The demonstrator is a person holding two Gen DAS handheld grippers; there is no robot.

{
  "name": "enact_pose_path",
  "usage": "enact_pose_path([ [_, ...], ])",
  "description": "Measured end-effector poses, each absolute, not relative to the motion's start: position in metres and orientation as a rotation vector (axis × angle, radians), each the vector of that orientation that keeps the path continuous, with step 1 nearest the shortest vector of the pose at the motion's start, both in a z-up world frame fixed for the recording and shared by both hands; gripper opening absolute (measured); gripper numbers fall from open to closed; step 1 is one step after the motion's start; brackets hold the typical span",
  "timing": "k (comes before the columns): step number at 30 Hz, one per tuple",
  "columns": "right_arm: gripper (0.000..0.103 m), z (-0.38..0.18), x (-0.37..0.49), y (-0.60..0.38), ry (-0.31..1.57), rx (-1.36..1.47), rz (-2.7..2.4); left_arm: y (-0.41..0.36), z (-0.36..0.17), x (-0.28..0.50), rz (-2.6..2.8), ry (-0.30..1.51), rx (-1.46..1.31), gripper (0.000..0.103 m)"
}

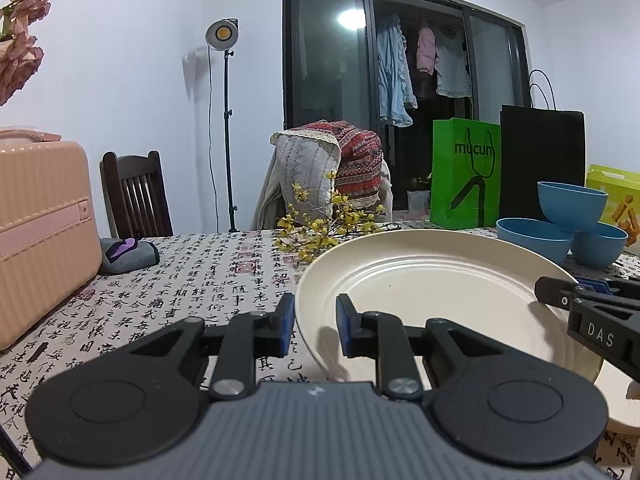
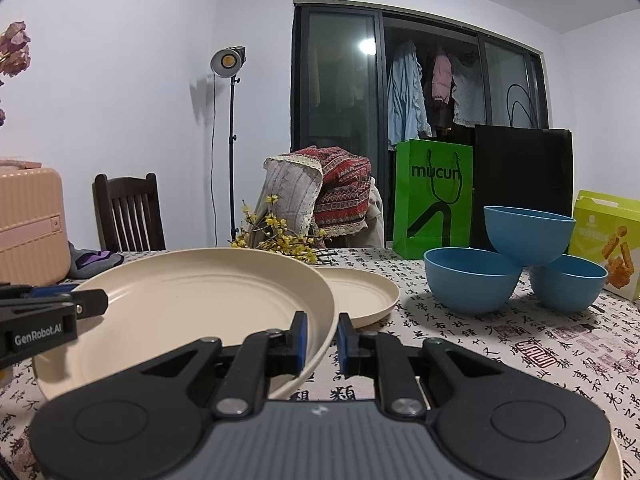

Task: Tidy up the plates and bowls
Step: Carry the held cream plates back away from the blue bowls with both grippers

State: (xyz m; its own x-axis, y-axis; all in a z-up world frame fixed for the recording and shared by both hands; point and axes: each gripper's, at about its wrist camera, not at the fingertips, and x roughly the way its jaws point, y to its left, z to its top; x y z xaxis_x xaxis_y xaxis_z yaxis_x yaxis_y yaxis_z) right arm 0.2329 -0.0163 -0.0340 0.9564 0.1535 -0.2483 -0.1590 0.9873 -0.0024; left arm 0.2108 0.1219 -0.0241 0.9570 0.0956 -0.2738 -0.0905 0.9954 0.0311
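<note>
A large cream plate (image 1: 420, 292) (image 2: 192, 304) is held between both grippers, apparently just above the table. My left gripper (image 1: 316, 320) is shut on its left rim and shows in the right wrist view at the left edge (image 2: 102, 300). My right gripper (image 2: 322, 338) is shut on the plate's right rim and shows in the left wrist view at the right (image 1: 540, 290). A second cream plate (image 2: 360, 292) lies on the table behind the held one. Three blue bowls sit at the right: two on the cloth (image 2: 472, 280) (image 2: 568, 284) and one (image 2: 528, 232) resting on top of them.
The table (image 2: 520, 352) wears a calligraphy-print cloth. A pink case (image 1: 40, 232) stands at the left, with yellow flowers (image 1: 316, 228) at the back middle. Green (image 2: 434, 200) and black (image 2: 520, 184) paper bags and a snack box (image 2: 608, 240) stand behind the bowls. Another cream rim (image 1: 616, 396) lies near right.
</note>
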Motion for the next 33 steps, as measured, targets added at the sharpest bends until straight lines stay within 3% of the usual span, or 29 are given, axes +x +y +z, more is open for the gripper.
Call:
enact_pose_path([
  [33,0.015,-0.035,0.209,-0.068,0.237,0.008,0.128,0.075,-0.024,0.195,0.054,0.283,0.028,0.022],
])
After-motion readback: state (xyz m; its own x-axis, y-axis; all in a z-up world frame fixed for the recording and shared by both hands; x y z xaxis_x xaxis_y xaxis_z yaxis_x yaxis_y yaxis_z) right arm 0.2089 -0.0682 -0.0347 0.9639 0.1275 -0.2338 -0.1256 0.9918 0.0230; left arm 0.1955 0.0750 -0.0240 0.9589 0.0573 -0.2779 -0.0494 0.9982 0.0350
